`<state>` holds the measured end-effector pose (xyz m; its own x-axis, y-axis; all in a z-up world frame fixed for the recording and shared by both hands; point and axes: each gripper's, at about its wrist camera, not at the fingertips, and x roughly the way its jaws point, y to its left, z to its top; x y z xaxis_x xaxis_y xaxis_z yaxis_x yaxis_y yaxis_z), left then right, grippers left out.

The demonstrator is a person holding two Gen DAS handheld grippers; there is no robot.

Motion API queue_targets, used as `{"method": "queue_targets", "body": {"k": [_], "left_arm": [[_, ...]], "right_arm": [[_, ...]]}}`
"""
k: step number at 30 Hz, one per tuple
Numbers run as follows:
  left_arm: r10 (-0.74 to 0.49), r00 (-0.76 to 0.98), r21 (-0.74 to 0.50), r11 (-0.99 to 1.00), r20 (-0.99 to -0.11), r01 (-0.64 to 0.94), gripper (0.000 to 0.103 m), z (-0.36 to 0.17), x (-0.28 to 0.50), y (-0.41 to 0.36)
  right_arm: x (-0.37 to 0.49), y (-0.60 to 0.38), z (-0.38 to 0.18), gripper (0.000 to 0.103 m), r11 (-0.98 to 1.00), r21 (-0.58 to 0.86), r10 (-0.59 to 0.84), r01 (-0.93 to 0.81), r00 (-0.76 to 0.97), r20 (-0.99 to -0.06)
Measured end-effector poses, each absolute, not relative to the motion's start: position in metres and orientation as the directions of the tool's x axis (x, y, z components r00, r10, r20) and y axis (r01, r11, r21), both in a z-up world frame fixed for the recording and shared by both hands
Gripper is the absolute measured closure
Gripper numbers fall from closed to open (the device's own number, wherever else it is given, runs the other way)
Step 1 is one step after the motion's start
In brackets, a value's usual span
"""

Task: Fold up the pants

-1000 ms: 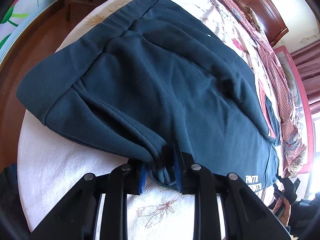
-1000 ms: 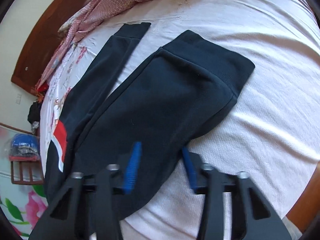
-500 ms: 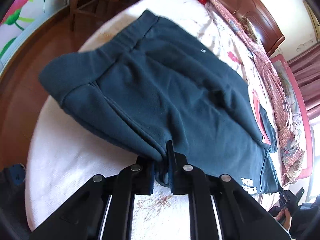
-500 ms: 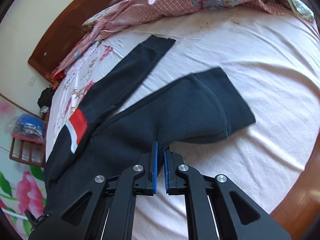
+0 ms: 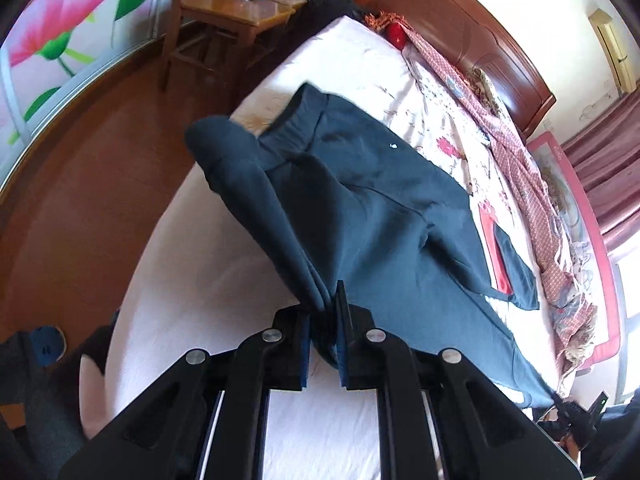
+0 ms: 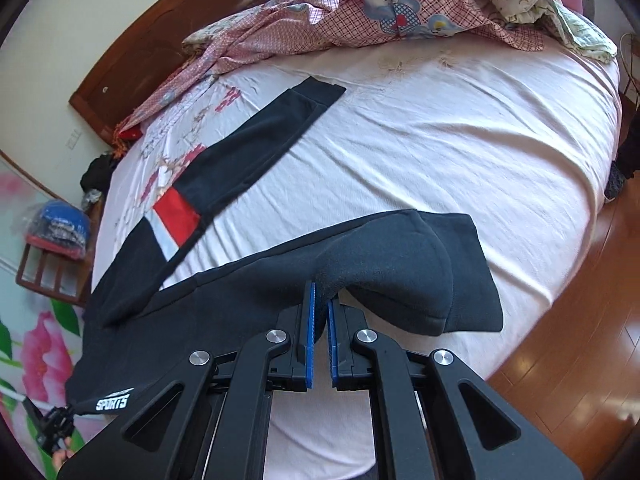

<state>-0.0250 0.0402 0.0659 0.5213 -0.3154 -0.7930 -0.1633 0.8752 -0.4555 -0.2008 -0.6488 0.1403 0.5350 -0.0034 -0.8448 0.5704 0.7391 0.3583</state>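
Observation:
Dark navy sweatpants [image 5: 380,200] lie on a bed with a white sheet [image 5: 224,300]. My left gripper [image 5: 323,320] is shut on the near edge of the waist end and holds it lifted, so the waistband [image 5: 224,148] hangs off the sheet. My right gripper [image 6: 320,312] is shut on the near leg [image 6: 384,268] close to its cuff and holds it raised. The far leg [image 6: 256,160], with a red and white patch [image 6: 176,224], lies flat on the sheet.
A pink checked blanket [image 6: 360,12] and pillows lie along the wooden headboard [image 5: 460,28]. A wooden bedside stand [image 5: 228,20] holds a blue bag. Wooden floor [image 6: 580,320] surrounds the bed. The other gripper shows small at the edge of each view [image 6: 52,428].
Both grippers closed on the pants and lifted. The left raised the waist edge off the sheet; the right shut on the near leg and pulled it up and back.

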Motion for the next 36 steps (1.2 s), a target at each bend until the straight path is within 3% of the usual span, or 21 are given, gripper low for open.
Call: {"method": "queue_targets", "body": {"k": [6, 11, 15, 17, 18, 20, 22, 23, 24, 25, 26, 28, 30, 33, 36], "left_arm": [[-0.287, 0.517, -0.434, 0.881, -0.806, -0.189, 0.093, 0.067, -0.086, 0.05], [-0.162, 0.531, -0.275, 0.951, -0.831, -0.14, 0.093, 0.022, -0.098, 0.032], [-0.117, 0.508, -0.19, 0.977, -0.853, -0.094, 0.091, 0.004, -0.095, 0.02], [-0.094, 0.524, -0.132, 0.991, -0.847, -0.037, 0.085, 0.016, -0.103, 0.016], [-0.09, 0.53, -0.113, 0.993, -0.844, -0.013, 0.084, 0.023, -0.107, 0.016], [-0.055, 0.532, -0.04, 0.998, -0.845, 0.04, 0.076, 0.039, -0.119, 0.017], [0.078, 0.558, 0.11, 0.994, -0.826, 0.024, 0.071, 0.059, -0.132, 0.017], [0.122, 0.593, 0.176, 0.984, -0.796, 0.033, 0.061, 0.072, -0.141, 0.018], [0.167, 0.616, 0.235, 0.972, -0.77, 0.03, 0.053, 0.082, -0.148, 0.018], [0.232, 0.642, 0.306, 0.952, -0.73, 0.005, 0.031, 0.096, -0.155, 0.019], [0.261, 0.666, 0.336, 0.942, -0.699, -0.017, 0.018, 0.109, -0.158, 0.02], [0.232, 0.735, 0.319, 0.947, -0.637, -0.022, 0.016, 0.136, -0.161, 0.018], [0.215, 0.754, 0.323, 0.946, -0.621, -0.004, 0.005, 0.154, -0.149, 0.004], [0.131, 0.793, 0.308, 0.949, -0.596, 0.075, 0.002, 0.171, -0.125, -0.032], [0.006, 0.776, 0.24, 0.953, -0.63, 0.187, 0.002, 0.172, -0.097, -0.081]], "right_arm": [[-0.231, -0.637, 0.133, 0.098, 0.798, 0.295, -0.023, 0.526, 0.515, -0.857], [-0.224, -0.634, 0.084, 0.098, 0.842, 0.159, -0.11, 0.515, 0.453, -0.885], [-0.229, -0.64, 0.057, 0.095, 0.806, 0.156, -0.053, 0.571, 0.332, -0.942], [-0.239, -0.648, 0.065, 0.095, 0.756, 0.218, 0.002, 0.618, 0.33, -0.944], [-0.243, -0.65, 0.074, 0.085, 0.738, 0.215, -0.002, 0.639, 0.321, -0.947], [-0.245, -0.644, 0.095, 0.084, 0.756, 0.194, -0.026, 0.625, 0.325, -0.945], [-0.239, -0.628, 0.117, 0.071, 0.804, 0.049, -0.135, 0.593, 0.262, -0.956], [-0.237, -0.62, 0.126, 0.041, 0.809, -0.068, -0.229, 0.584, 0.205, -0.952], [-0.238, -0.617, 0.134, 0.025, 0.798, -0.13, -0.296, 0.588, 0.196, -0.935], [-0.239, -0.614, 0.146, 0.025, 0.787, -0.165, -0.353, 0.595, 0.215, -0.911], [-0.237, -0.613, 0.156, 0.025, 0.782, -0.166, -0.371, 0.601, 0.233, -0.899], [-0.224, -0.614, 0.174, 0.025, 0.79, -0.038, -0.295, 0.612, 0.324, -0.899], [-0.194, -0.617, 0.186, 0.025, 0.803, 0.185, -0.119, 0.567, 0.457, -0.882], [-0.137, -0.608, 0.193, 0.025, 0.837, 0.233, -0.053, 0.495, 0.497, -0.866], [-0.076, -0.622, 0.179, 0.025, 0.797, 0.348, 0.043, 0.493, 0.529, -0.848]]}}
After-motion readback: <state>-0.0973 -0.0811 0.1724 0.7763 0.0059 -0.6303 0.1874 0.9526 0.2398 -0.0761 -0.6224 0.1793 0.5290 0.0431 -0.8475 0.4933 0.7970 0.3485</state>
